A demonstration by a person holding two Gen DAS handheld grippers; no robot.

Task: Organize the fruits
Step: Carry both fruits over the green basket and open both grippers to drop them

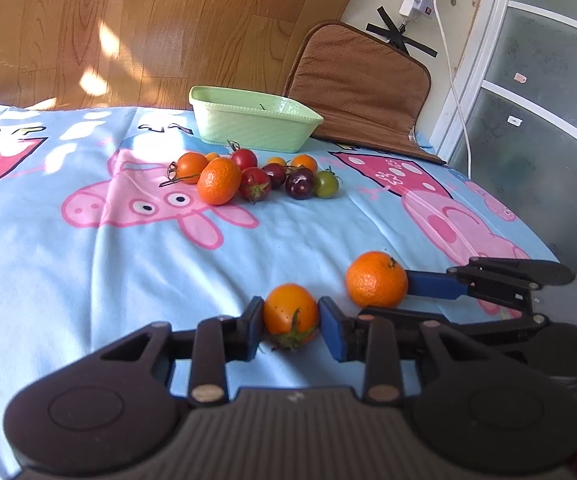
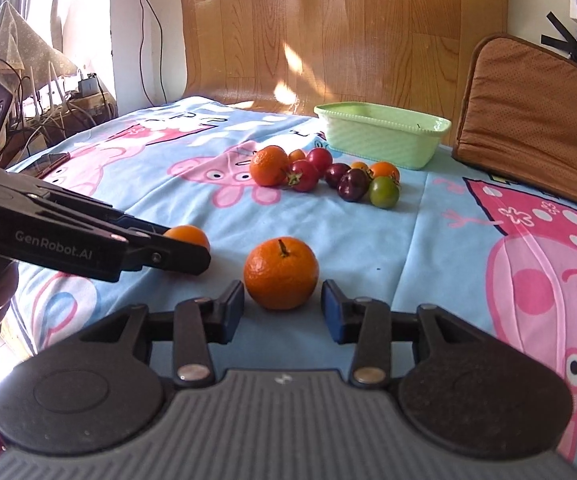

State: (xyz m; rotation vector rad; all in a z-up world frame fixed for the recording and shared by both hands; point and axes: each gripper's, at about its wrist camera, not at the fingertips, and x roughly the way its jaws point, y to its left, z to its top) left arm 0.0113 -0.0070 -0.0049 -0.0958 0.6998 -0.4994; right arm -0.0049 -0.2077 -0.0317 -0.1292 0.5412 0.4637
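Note:
My left gripper [image 1: 291, 330] is shut on an orange tomato [image 1: 290, 314] with a green stem, low over the cloth. It also shows in the right wrist view [image 2: 186, 250], where only part of the tomato [image 2: 186, 235] is visible. My right gripper [image 2: 283, 310] is open, its pads on either side of a mandarin [image 2: 281, 273] that rests on the cloth, with gaps on both sides. The mandarin [image 1: 376, 279] also shows in the left wrist view. A pile of tomatoes and a mandarin [image 1: 219, 181] lies in front of a green basket [image 1: 248, 124].
A blue cartoon-pig cloth [image 1: 88, 240] covers the table. A brown cushion [image 1: 360, 88] leans behind the basket on the right. A dark phone [image 2: 54, 162] lies at the cloth's far left edge. Cables and clutter stand beyond the left edge.

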